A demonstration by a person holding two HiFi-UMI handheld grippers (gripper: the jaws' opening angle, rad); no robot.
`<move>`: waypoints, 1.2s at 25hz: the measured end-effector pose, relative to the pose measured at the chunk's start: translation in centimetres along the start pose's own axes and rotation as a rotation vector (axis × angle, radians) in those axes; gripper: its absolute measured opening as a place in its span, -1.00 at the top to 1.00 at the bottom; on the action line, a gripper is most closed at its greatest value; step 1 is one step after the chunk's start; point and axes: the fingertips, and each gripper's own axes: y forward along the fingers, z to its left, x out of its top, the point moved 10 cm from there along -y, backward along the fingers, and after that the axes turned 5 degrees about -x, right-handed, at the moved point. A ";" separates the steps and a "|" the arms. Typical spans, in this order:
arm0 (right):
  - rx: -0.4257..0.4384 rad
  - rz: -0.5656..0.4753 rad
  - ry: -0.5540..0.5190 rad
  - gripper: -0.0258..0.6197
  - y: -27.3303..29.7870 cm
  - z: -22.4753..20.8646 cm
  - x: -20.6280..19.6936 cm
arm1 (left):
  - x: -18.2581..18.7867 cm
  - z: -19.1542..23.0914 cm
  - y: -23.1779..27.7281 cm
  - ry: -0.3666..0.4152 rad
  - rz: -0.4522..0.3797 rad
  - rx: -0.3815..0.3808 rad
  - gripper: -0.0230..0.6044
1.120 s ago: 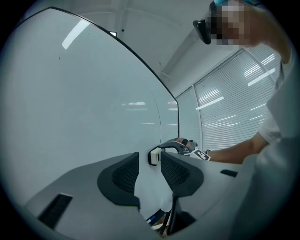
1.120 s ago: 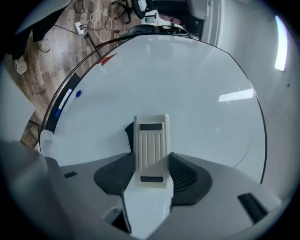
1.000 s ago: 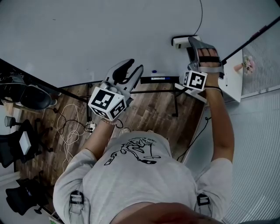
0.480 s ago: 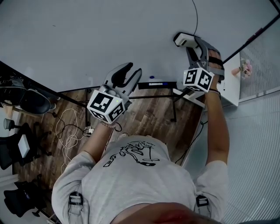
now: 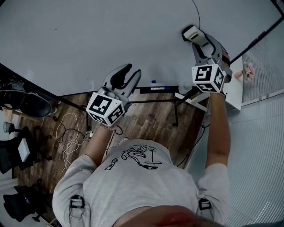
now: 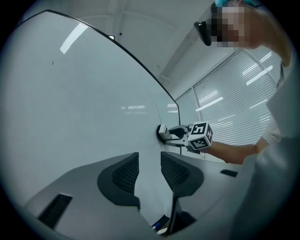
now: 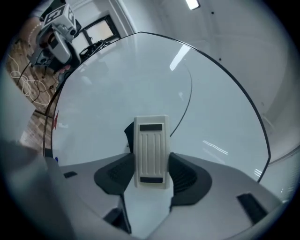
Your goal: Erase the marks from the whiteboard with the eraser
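The whiteboard [image 5: 88, 35] fills the top of the head view. A thin black curved line [image 5: 197, 13] runs on it at the upper right; the same line [image 7: 185, 103] shows in the right gripper view. My right gripper [image 5: 196, 39] is shut on a white ribbed eraser [image 7: 151, 152], whose dark felt side lies against the board just below that line. From the left gripper view the eraser [image 6: 162, 133] sits flat on the board. My left gripper [image 5: 126, 73] hangs lower, near the board's bottom edge, open, with nothing between its fingers [image 6: 124, 176].
A marker tray [image 5: 159, 89] with a blue-capped marker [image 5: 154, 82] runs under the board. Loose cables [image 5: 66, 128] lie on the wooden floor at left, beside dark chairs [image 5: 26, 102]. A white cabinet with flowers [image 5: 246, 68] and window blinds [image 5: 266, 57] stand at right.
My right gripper has slid the eraser up the board toward the black line and rolled about its own axis. The left gripper has stayed where it was.
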 end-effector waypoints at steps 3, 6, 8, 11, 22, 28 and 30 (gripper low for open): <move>0.001 0.002 0.068 0.18 0.3 -1.6 0.9 | 1.0 0.6 0.1 0.011 -0.019 0.003 0.43; 0.025 0.015 0.143 0.18 0.5 -2.6 1.5 | 1.8 1.0 0.2 0.024 -0.036 0.006 0.43; 0.038 0.019 0.192 0.18 0.4 -3.1 1.7 | 2.2 1.2 0.2 0.034 -0.045 0.008 0.43; 0.046 0.022 0.254 0.18 0.4 -3.5 1.9 | 2.6 1.5 0.1 0.043 -0.058 0.014 0.43; 0.043 0.021 0.340 0.18 0.6 -5.4 4.3 | 4.0 3.2 -0.2 0.049 -0.088 0.020 0.43; 0.026 -0.001 0.361 0.18 0.5 -6.3 5.3 | 4.9 3.7 -0.2 0.074 -0.117 0.020 0.43; 0.019 -0.006 0.357 0.18 0.4 -6.3 5.5 | 5.1 3.8 -0.2 0.086 -0.125 0.021 0.43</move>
